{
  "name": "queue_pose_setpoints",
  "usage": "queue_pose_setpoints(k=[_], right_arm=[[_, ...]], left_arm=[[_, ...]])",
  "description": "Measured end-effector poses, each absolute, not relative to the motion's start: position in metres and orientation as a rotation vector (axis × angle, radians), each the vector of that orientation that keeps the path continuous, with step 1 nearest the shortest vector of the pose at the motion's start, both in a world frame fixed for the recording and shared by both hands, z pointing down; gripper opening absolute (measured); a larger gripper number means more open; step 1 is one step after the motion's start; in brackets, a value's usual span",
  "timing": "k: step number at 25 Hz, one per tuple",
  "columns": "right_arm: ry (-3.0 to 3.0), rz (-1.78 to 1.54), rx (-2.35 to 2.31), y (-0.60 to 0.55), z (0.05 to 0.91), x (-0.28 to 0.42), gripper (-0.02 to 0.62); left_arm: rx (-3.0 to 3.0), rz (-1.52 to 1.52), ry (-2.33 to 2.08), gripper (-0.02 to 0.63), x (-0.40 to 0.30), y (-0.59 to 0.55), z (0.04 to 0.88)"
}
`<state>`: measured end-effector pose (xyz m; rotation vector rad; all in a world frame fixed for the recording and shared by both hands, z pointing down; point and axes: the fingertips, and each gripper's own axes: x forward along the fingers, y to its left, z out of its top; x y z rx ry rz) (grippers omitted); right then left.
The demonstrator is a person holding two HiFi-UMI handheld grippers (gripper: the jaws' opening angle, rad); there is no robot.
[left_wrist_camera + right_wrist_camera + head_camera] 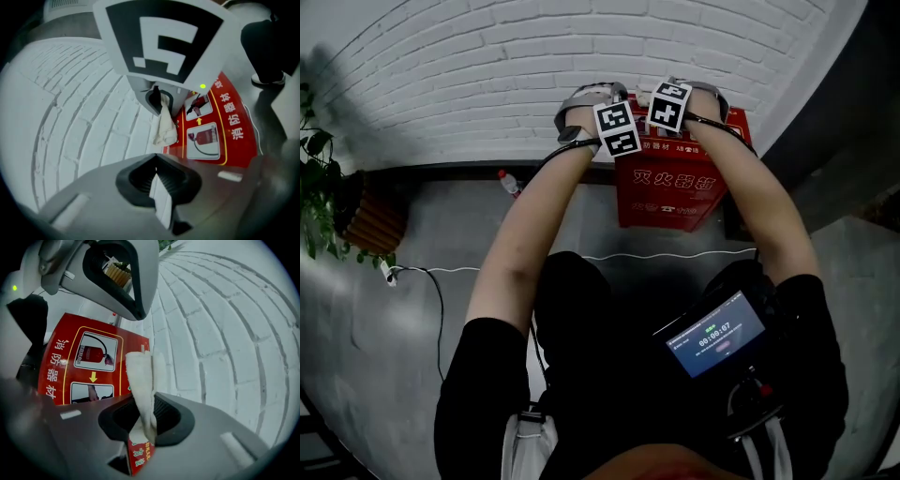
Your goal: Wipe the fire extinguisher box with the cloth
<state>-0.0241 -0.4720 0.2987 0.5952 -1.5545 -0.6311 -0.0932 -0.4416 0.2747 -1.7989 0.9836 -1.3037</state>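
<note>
The red fire extinguisher box (666, 192) stands on the floor against the white brick wall. Both grippers hover over its top, side by side. My right gripper (145, 420) is shut on a white cloth (140, 376), which sticks up past the jaws beside the box's pictogram label (61, 357). In the left gripper view the same cloth (164, 126) hangs from the right gripper (159, 96) above the box top (225, 126). My left gripper (157, 180) has its jaws together, with no cloth in them. The marker cubes (619, 128) hide the jaws in the head view.
A plastic bottle with a red cap (508, 182) lies left of the box by the wall base. A potted plant (319, 187) in a wicker pot (370, 220) stands far left. A white cable (628, 256) runs across the floor. A screen device (712, 333) hangs at the person's chest.
</note>
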Motion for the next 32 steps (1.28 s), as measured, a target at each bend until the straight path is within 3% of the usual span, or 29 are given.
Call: queue_pose_setpoints(k=[32], right_arm=[[-1.548,-0.667,0.419,-0.318,0.32,-0.019,0.074]], left_arm=[[-1.756,-1.387,0.769,0.003,-0.068,-0.348,0.304]])
